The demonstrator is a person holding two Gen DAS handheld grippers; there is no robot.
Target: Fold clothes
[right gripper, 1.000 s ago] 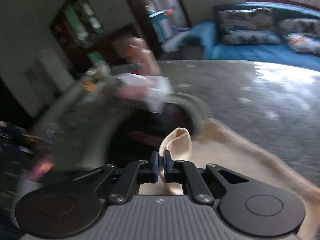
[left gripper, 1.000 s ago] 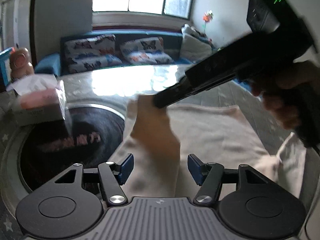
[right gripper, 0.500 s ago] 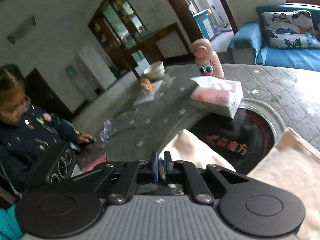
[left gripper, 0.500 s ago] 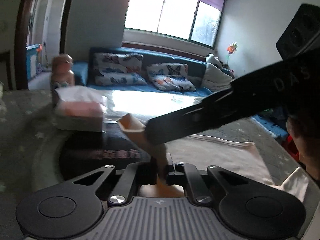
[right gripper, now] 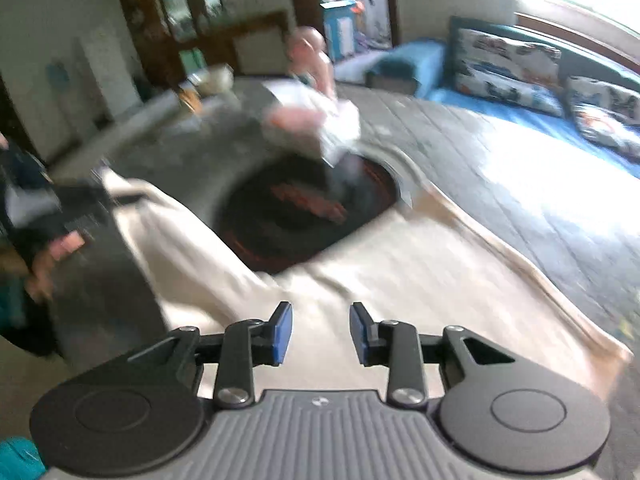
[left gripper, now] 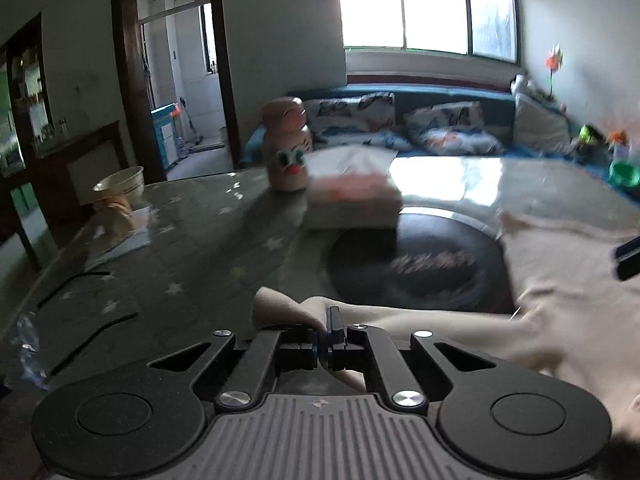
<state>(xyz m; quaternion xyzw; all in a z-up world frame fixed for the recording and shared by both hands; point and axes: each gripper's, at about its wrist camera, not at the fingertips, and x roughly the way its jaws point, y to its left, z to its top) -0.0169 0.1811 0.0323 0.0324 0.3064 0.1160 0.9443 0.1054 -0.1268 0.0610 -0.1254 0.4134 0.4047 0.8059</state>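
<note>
Daylight from a wide window (left gripper: 424,4) at the far wall falls on a blue sofa (left gripper: 420,120) and across a large round bench (left gripper: 192,248) whose glossy top has a dark round plate (left gripper: 416,264) set into its middle. Over the near right part of that bench lies the cream garment (right gripper: 420,280), spread flat, probably so its edges can be brought over one another cleanly; one far corner overlaps the dark plate. A tissue box (left gripper: 352,200) and a pink bottle (left gripper: 288,152) stand at the far side, clear of the cloth.

One sleeve or corner stretches to the near left, where the left hand-held gripper (left gripper: 326,340) is clamped on a fold of it, seemingly to carry it across. The right hand-held gripper (right gripper: 320,332) hovers above the garment's middle with its jaws opening; nothing is pinched between them, so it looks to be letting the cloth lie.
</note>
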